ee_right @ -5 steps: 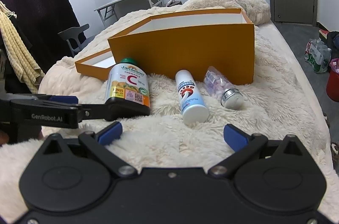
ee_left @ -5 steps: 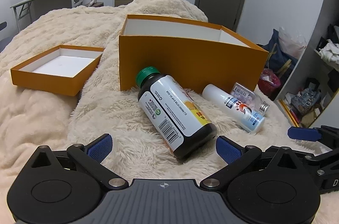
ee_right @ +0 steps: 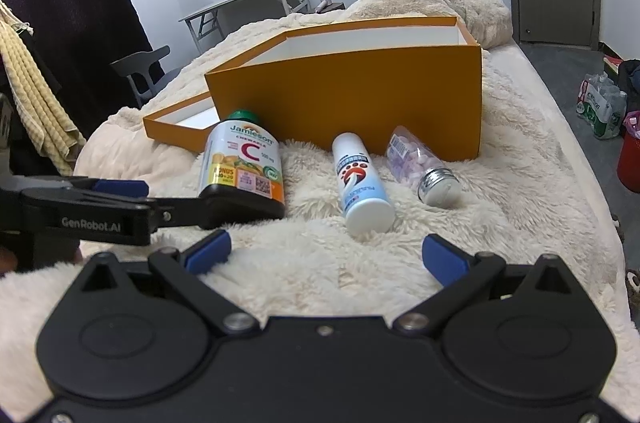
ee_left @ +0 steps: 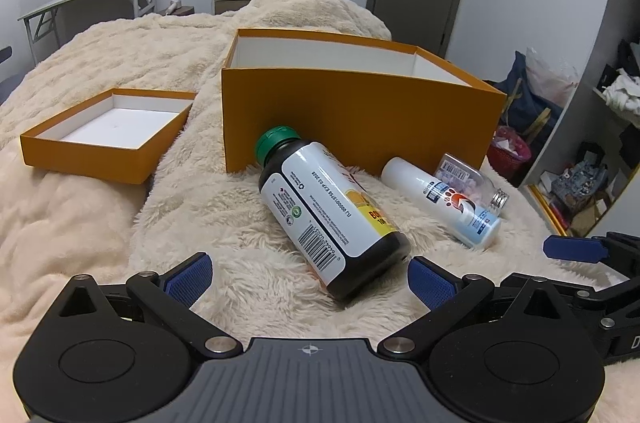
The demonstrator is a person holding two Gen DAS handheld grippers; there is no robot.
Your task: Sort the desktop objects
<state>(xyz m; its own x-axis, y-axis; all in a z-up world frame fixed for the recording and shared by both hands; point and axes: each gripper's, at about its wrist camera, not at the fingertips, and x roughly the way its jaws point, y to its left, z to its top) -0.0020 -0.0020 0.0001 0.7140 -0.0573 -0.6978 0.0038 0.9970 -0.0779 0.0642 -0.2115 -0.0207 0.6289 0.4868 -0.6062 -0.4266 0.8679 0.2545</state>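
A dark vitamin C bottle [ee_left: 328,215] with a green cap lies on its side on the fluffy blanket, right in front of my open left gripper [ee_left: 310,279]; it also shows in the right wrist view [ee_right: 244,167]. A white spray bottle [ee_right: 362,183] and a clear pill bottle [ee_right: 420,163] with a silver cap lie beside it. My right gripper [ee_right: 326,255] is open and empty, just short of the white bottle. Behind the bottles stands an open orange box [ee_right: 360,91].
The orange box lid [ee_left: 104,139] lies open side up to the left of the box. The cream blanket [ee_left: 80,223] covers the whole surface. My left gripper's fingers [ee_right: 120,189] reach in from the left in the right wrist view.
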